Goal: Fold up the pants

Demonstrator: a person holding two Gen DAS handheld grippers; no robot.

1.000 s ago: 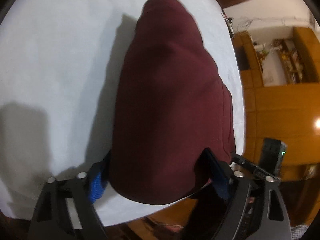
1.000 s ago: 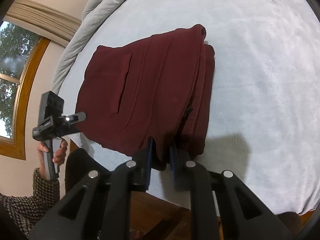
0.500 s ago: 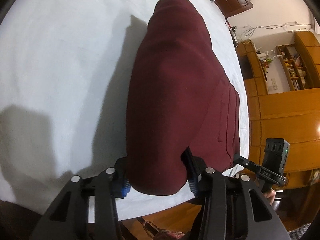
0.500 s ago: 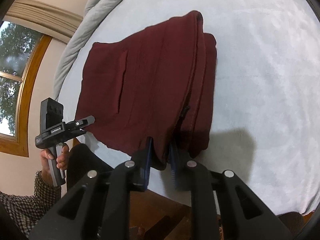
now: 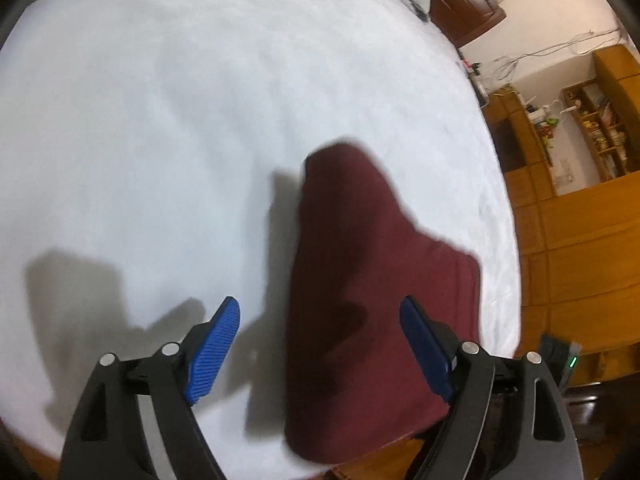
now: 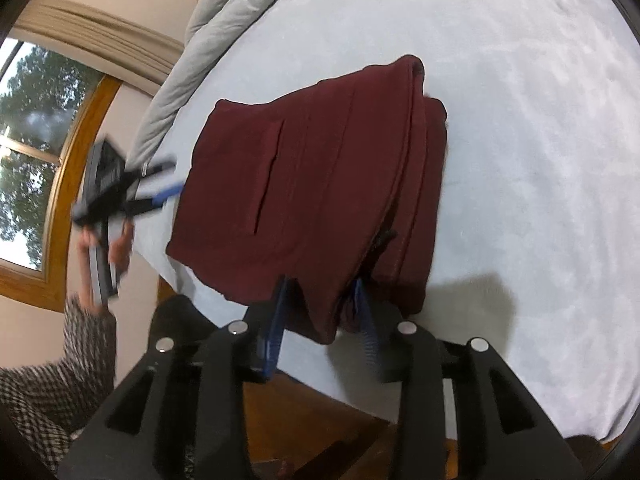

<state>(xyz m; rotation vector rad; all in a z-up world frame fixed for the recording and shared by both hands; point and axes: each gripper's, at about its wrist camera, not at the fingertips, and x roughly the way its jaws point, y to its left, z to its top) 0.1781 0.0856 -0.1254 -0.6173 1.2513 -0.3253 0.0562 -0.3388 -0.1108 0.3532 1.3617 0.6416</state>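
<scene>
No writing could be read anywhere. A white bed [image 5: 160, 120] carried the folded maroon pants [image 6: 320, 184] near its front edge, a grey duvet [image 6: 224, 20] bunched at the far side. Wooden shelves [image 5: 592, 120] and a window [image 6: 28, 132] lined the room. The left claw [image 5: 316, 340] stood wide apart, clear of the cloth. The right claw [image 6: 320, 312] had its blue pads [image 6: 276, 320] partly spread around the pants' near corner; whether they pinched it was unclear
</scene>
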